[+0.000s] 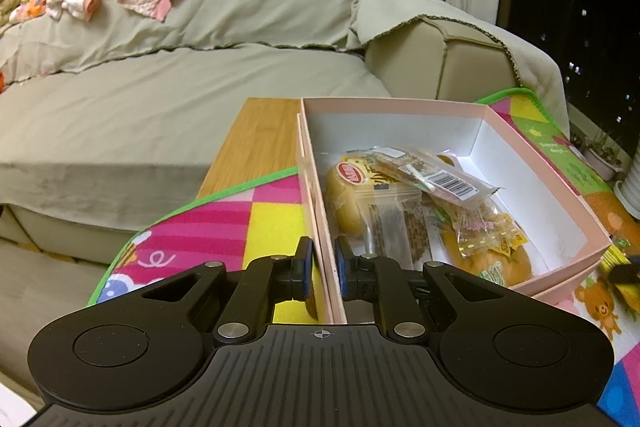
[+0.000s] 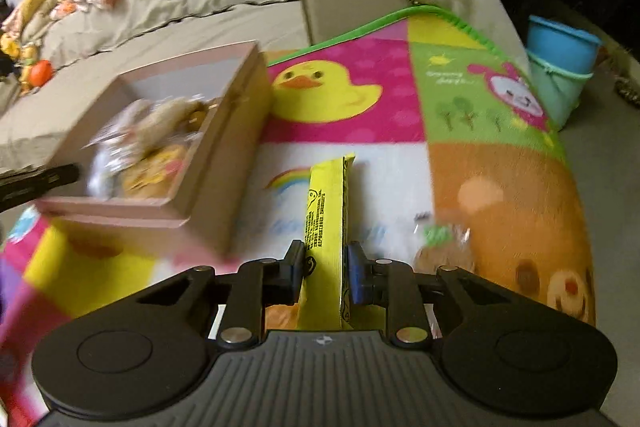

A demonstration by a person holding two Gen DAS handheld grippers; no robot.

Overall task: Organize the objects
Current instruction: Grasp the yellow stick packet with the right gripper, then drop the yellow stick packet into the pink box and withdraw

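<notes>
— Jaws status? 
— We are clamping the pink box [image 1: 400,107] wall with the left gripper [image 1: 324,269]; the right gripper [image 2: 325,267] is pinching the yellow snack packet [image 2: 326,211] lying on the play mat [image 2: 500,163].

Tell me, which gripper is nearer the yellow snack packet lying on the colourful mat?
Right. The right gripper has its jaws closed on the yellow snack packet. The left gripper is clamped on the pink box wall, with the packet beyond the box's far side.

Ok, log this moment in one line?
left tongs: shut on pink box wall | right tongs: shut on yellow packet | packet not boxed
</notes>
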